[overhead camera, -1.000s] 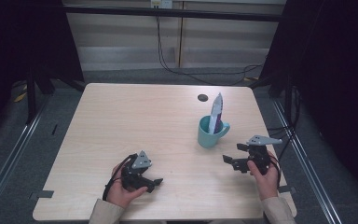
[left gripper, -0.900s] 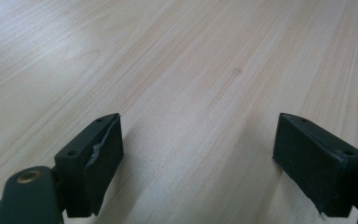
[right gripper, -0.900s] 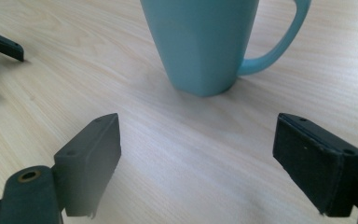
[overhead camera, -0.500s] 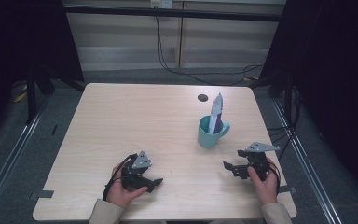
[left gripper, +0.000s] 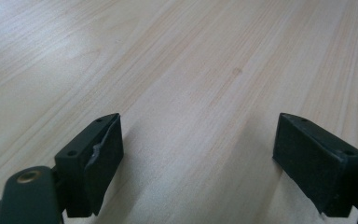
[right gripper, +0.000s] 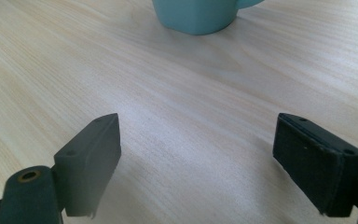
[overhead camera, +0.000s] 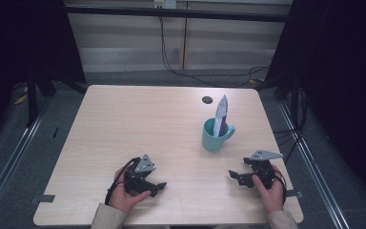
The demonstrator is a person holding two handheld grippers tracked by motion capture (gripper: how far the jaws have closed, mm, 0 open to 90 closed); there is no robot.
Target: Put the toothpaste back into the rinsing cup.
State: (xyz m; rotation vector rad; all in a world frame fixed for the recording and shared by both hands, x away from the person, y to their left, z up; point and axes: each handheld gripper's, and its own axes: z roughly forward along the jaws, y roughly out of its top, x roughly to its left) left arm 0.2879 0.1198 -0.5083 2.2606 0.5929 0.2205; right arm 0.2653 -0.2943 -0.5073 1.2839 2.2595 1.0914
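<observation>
Smooth teal mug (overhead camera: 215, 136) on pale wood-grain table (overhead camera: 138, 124), wrapper (overhead camera: 221, 114) inside

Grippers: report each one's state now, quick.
Left gripper: open, nothing between its jaws, over bare table.
Right gripper: open, holding nothing, pointed toward the teal mug.

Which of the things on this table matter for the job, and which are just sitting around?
Likely in play:
- teal ceramic mug, upright
- white and purple packet standing in it
- left gripper and right gripper, jaws open, holding nothing

Just there:
- small dark round hole in the light wooden table
- black cables behind
</observation>
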